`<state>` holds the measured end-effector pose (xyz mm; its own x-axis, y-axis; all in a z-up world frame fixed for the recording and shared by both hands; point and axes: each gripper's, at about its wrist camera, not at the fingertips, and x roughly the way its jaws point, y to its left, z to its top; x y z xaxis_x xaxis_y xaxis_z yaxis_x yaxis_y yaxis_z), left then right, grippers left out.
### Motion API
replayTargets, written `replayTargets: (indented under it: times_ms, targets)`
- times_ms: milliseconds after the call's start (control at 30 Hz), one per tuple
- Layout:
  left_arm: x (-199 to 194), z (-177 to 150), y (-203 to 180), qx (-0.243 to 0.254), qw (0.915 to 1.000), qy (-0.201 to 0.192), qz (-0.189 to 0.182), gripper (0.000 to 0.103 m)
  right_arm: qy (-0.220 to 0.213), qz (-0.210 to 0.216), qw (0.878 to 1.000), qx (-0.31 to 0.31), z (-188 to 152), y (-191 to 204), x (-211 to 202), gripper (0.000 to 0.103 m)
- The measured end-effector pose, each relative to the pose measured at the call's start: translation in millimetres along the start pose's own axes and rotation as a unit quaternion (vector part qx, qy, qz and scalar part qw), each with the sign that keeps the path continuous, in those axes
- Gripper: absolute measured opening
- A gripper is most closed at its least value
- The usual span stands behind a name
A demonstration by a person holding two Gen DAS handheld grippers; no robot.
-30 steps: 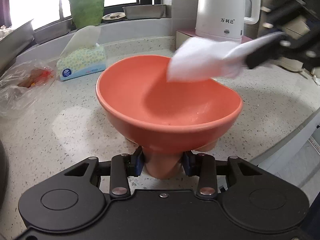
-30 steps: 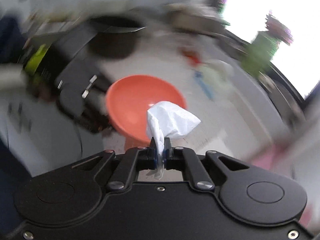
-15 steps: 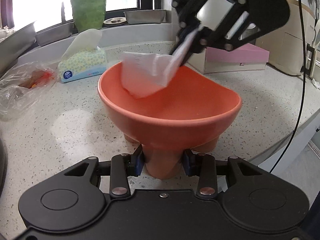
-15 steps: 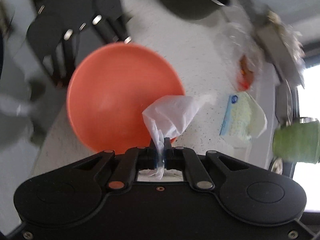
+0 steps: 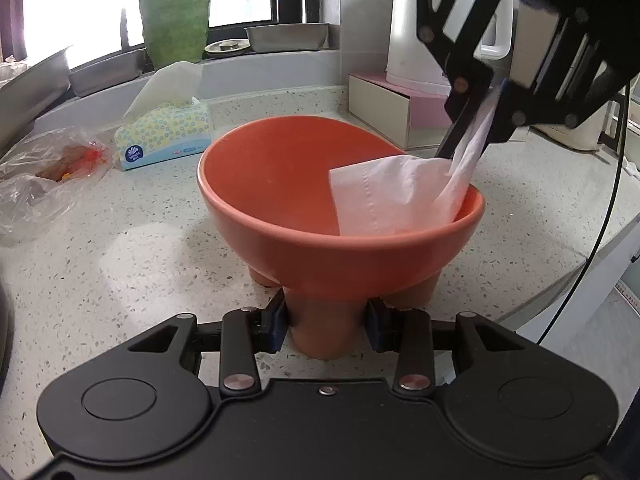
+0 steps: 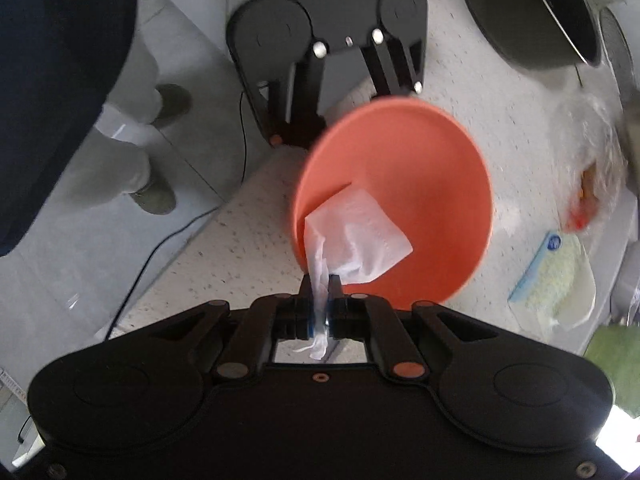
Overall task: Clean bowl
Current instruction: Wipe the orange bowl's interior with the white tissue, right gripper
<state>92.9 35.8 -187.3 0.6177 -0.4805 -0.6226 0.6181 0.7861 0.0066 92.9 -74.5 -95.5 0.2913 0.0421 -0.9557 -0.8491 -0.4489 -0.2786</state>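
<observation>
We start with the biggest shift: our right tongs (image 5: 476, 136) have swept round the bowl (image 5: 280, 168), from its far left rim half a second back to its right side now, and they have rolled as they went. They come down steeply from the upper right, closed tight on a white tissue (image 5: 392, 196) pinched between the pads. The tissue now hangs inside the bowl against the right inner wall, where a second ago it was still above the rim. We judge this to be a circular wipe under way, with part of the inside covered and the rest still to do.

The bowl itself has not moved. It stands on the speckled table (image 5: 120, 248), near the front edge, and our left tongs (image 5: 326, 320) keep hold of one of its stubby feet, pads pressed on either side. That steady grip is what lets the wipe push against the wall without the bowl sliding.

From the right wrist view the tissue (image 6: 356, 236) lies over the near inner wall of the bowl (image 6: 432, 184), with a tail sticking out behind the tongs (image 6: 320, 280).

As for writing, the tissue pack (image 5: 164, 136) behind the bowl carries a round blue logo, too small for us to read. The white kettle (image 5: 404, 24) shows no lettering now, the right tongs covering much of it.
</observation>
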Motion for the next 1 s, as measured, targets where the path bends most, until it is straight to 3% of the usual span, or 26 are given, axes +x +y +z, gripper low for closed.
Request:
replayTargets:
  times_ms: [100, 367, 533, 1000]
  targets:
    - [0.4, 0.4, -0.2, 0.000, 1.0000, 0.001, 0.000, 0.038, -0.030, 0.004, 1.000, 0.006, 15.9, -9.7, -10.6, 0.007]
    - [-1.3, 0.7, -2.0, -0.001, 1.0000, 0.003, 0.003, 0.038, -0.077, -0.043, 0.996, 0.014, 51.3, -43.7, -13.3, 0.007]
    - [-1.8, 0.2, -2.6, 0.000, 1.0000, 0.004, 0.003, 0.038, -0.065, -0.096, 0.992, 0.058, 44.6, -73.4, -0.2, 0.007]
    - [-1.6, 0.6, -2.6, 0.008, 0.9999, 0.006, -0.002, 0.038, 0.000, -0.079, 0.992, 0.094, -5.6, -76.2, 9.5, 0.007]
